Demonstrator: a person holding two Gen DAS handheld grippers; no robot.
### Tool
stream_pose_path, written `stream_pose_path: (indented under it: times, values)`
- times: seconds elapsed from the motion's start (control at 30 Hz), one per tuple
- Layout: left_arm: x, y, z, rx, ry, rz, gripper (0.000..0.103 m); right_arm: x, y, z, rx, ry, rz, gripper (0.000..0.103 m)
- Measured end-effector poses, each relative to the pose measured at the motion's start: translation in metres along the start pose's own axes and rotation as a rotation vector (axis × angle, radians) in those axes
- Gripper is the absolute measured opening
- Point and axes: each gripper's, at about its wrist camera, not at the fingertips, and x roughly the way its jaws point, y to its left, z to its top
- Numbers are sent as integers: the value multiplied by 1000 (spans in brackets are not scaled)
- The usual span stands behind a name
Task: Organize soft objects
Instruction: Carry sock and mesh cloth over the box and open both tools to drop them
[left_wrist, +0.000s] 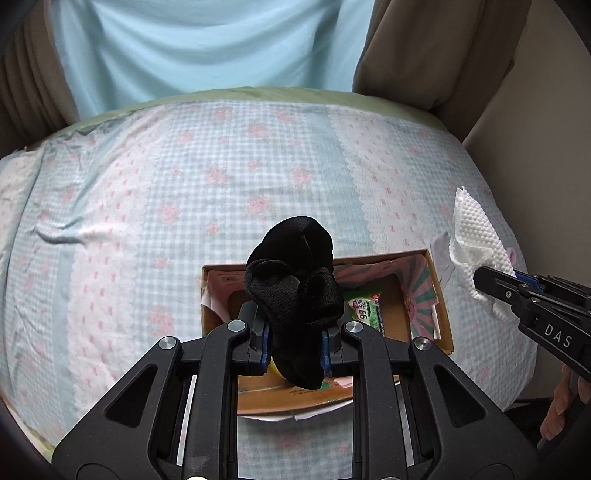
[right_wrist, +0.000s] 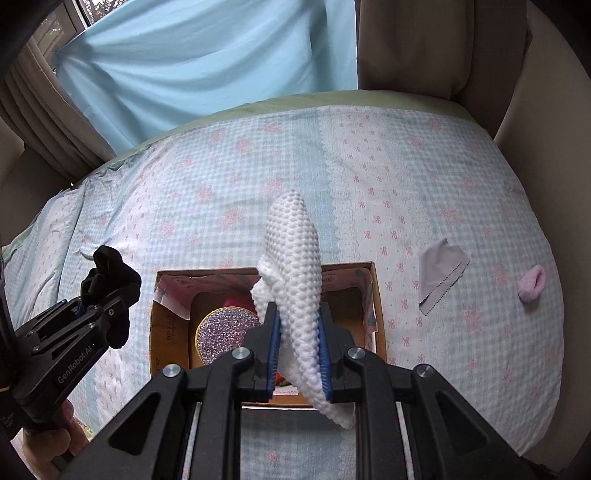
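Observation:
My left gripper (left_wrist: 293, 334) is shut on a black sock (left_wrist: 293, 280) and holds it above an open cardboard box (left_wrist: 441, 295). My right gripper (right_wrist: 297, 338) is shut on a white bumpy cloth (right_wrist: 295, 266) and holds it above the same box (right_wrist: 378, 295). In the right wrist view the left gripper (right_wrist: 94, 295) with the black sock (right_wrist: 110, 266) is at the left of the box. In the left wrist view the right gripper (left_wrist: 491, 282) with the white cloth (left_wrist: 474, 236) is at the right of the box.
The box lies on a bed with a blue checked sheet (right_wrist: 221, 192). Inside it are a glittery round lid (right_wrist: 225, 332) and a green wipes pack (left_wrist: 365, 310). A grey cloth (right_wrist: 439, 269) and a pink fuzzy sock (right_wrist: 532, 284) lie right of the box.

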Motion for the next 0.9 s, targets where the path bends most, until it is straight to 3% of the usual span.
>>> stream_pose_path:
  times: [0.37,0.43,0.47,0.5,0.53,0.57,0.73,0.9]
  values:
    - [90,7,-24,78,204,-8,17,92,-4,-5,78,190,-1,21]
    - [99,4,-29,100,224,-8,26,101,-5,-6,102,203,6,27]
    - [103,3,-31,112,234,-9,47,103,-6,-7,117,201,16,46]
    - [106,1,-33,122,248,-23,83,105,-8,-7,130,198,27,76]
    - [108,-1,-35,129,254,-35,99,106,-9,-8,137,193,29,91]
    - [108,-2,-37,136,251,-37,103,106,-10,-9,139,189,28,103]
    - [105,-7,-47,166,258,-46,103,107,-11,-14,127,213,24,103]
    - [100,-4,-53,132,267,-48,103,98,-10,-19,111,196,27,103]
